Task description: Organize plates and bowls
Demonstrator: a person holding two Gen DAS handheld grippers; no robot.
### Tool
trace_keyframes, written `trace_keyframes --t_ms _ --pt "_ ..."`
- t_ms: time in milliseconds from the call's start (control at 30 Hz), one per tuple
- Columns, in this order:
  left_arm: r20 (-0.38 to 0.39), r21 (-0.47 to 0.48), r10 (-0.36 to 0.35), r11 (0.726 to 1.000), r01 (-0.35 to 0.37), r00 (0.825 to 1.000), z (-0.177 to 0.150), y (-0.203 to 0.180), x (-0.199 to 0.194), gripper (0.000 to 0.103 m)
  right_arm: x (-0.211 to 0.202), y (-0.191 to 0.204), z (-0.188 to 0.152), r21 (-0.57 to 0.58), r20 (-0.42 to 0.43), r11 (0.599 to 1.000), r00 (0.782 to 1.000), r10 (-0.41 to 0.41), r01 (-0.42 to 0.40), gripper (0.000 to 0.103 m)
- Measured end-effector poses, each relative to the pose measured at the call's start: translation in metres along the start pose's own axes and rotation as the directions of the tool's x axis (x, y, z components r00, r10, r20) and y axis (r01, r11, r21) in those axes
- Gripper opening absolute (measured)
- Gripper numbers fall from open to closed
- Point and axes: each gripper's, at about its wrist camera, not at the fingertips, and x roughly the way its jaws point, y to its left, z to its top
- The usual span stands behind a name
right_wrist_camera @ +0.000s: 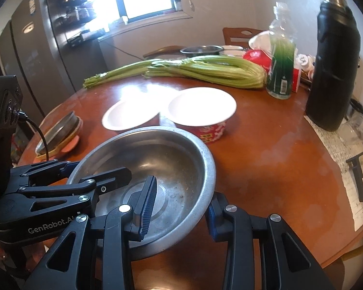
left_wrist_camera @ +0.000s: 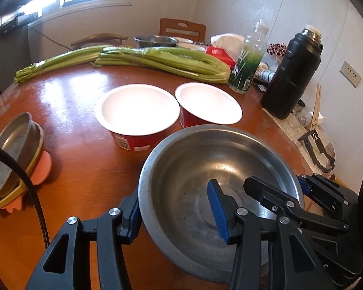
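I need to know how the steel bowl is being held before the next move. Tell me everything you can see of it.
The steel bowl is wide, shallow, dull grey metal with a rolled rim, a raised ring on its flat bottom, scuffs and dark specks inside; otherwise empty. It sits upright near the front of the brown table, just before two red paper bowls. Both grippers straddle its rim, one finger inside, one outside: left gripper on its left side, right gripper on its right.

Steel dish (left_wrist_camera: pixel 11 154) cut off at left edge, bottle label (right_wrist_camera: pixel 279 77) unreadable
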Motion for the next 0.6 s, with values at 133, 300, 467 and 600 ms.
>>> trace_keyframes --t_ms 133,300,467,600 --pt "0.027 0.004 0.009 1.0 -0.01 1.0 -0.004 0.007 -0.016 0.049 -0.006 0.012 0.002 -0.01 0.011 1.0 1.0 0.02 -0.02 0.039" --pt "0.056 0.001 0.029 1.0 -0.029 0.998 -0.01 0.019 -0.036 0.049 -0.008 0.028 0.003 -0.025 0.016 0.998 0.999 0.051 -0.051 0.039" --pt "0.076 -0.011 0.05 0.999 -0.049 0.996 -0.015 0.03 -0.05 0.049 -0.009 0.045 0.004 -0.052 0.019 0.996 0.998 0.068 -0.067 0.039" --pt "0.088 -0.016 0.071 0.997 -0.069 0.994 -0.018 0.036 -0.057 0.049 -0.007 0.053 0.005 -0.055 0.011 0.994 0.996 0.093 -0.092 0.039"
